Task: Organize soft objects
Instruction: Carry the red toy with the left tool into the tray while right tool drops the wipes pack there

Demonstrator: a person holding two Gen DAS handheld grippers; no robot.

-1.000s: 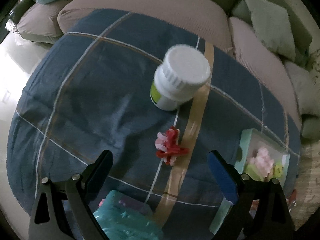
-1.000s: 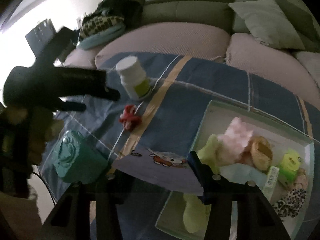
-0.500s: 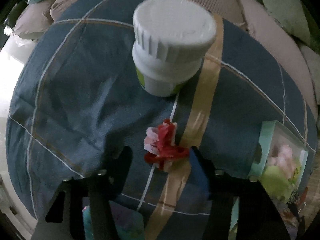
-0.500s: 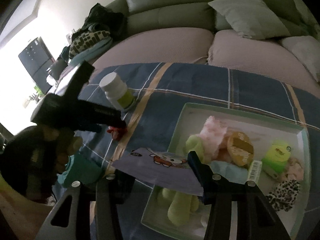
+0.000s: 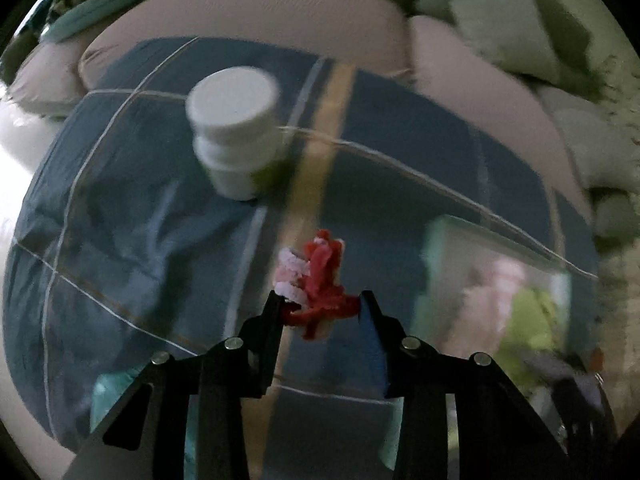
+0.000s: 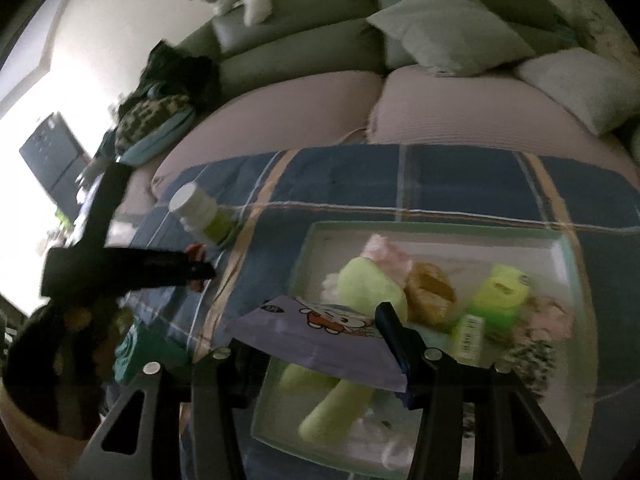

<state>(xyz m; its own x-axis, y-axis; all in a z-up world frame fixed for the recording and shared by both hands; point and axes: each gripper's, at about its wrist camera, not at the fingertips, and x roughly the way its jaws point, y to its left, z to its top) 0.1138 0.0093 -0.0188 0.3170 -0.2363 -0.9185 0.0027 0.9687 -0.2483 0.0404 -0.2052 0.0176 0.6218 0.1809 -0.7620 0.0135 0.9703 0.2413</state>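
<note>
My left gripper (image 5: 320,306) is shut on a red and pink fuzzy scrunchie (image 5: 316,280) and holds it above the blue plaid cloth (image 5: 120,208). It shows from the side in the right wrist view (image 6: 196,268), left of the tray. My right gripper (image 6: 316,344) is shut on a purple cartoon-print pouch (image 6: 320,332), held over the near edge of the pale green tray (image 6: 440,228). The tray holds a light green plush (image 6: 360,284), a pink soft item (image 6: 384,250), a tan one (image 6: 432,288) and several others.
A white pill bottle (image 5: 236,132) stands on the cloth behind the scrunchie; it also shows in the right wrist view (image 6: 200,216). A teal box (image 6: 140,352) sits at the cloth's near left. A sofa with cushions (image 6: 448,28) runs along the back.
My left gripper closed on the scrunchie and lifted it off the cloth, drawing back from the bottle. My right gripper kept the pouch and shifted further over the tray.
</note>
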